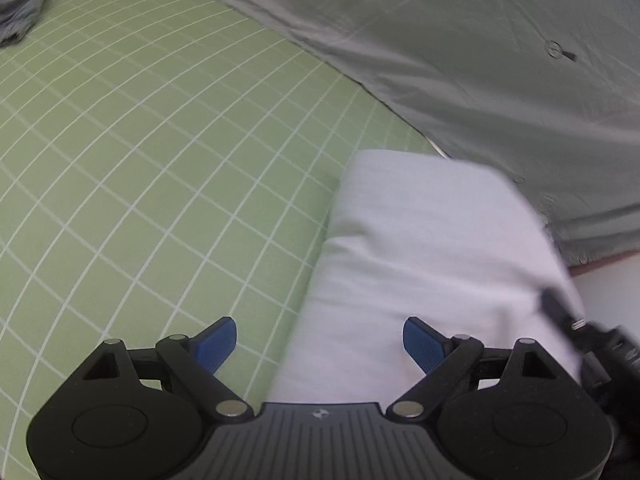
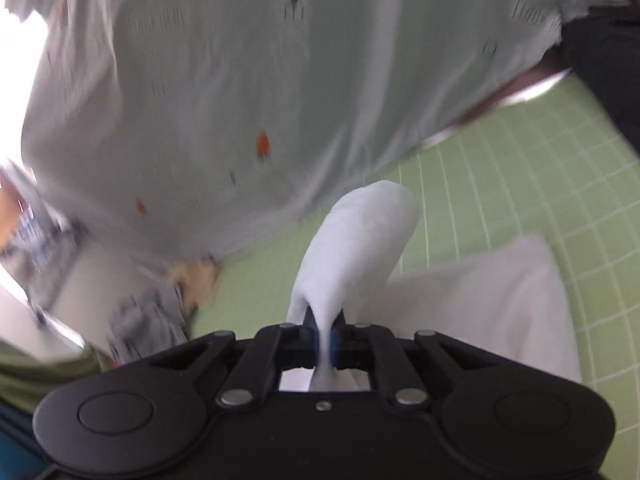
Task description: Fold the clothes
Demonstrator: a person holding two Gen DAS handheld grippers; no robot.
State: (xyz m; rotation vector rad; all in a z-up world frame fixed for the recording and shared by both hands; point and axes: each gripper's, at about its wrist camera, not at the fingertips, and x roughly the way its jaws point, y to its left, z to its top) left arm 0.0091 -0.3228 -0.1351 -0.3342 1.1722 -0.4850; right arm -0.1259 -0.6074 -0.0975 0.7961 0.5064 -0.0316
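Right hand-held gripper (image 2: 325, 340) is clamped on a bunched edge of the white garment (image 2: 352, 248), just ahead of it. Left hand-held gripper (image 1: 320, 344) is spread apart w/ the garment's edge between its fingers. Risk: thin pinch may slip, undoing the fold.

Black left gripper (image 1: 319, 346); blue ribbed pads (image 1: 214, 344); silver pivot screws.

Light was soft, even daylight with faint shadows. The left wrist view was mostly sharp, though the white garment (image 1: 432, 264) smeared at its right edge. The right wrist view was motion-blurred throughout, blown out at far left. Fisheye curved the green checked sheet's (image 1: 140, 152) lines.
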